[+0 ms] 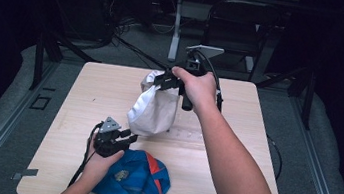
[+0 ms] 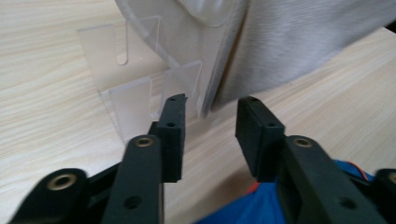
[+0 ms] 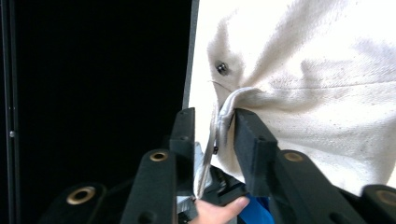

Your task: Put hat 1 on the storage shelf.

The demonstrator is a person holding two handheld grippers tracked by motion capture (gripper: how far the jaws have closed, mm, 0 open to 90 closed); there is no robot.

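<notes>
Cream cap (image 1: 153, 108) hangs in the air over the table (image 1: 230, 175), back end pinched up high at the right gripper (image 1: 168, 81), brim end down by the left gripper (image 1: 127, 135). High view gives the overall layout: blue cap with orange stripe (image 1: 141, 179) lies on the table near edge, just beside the left hand (image 1: 100, 163).

Left gripper view adds a clear acrylic stand (image 2: 135, 88) on the tabletop right under the cream cap; barely readable from above. Left jaws stand apart, pads not pressing anything, cap's lower edge just ahead of the tips.

Right gripper view shows the cap's folded rear edge and a small metal rivet (image 3: 222, 68). Fabric sits between the jaws against one pad; gap on the other side, so real clamping can't be told.
</notes>
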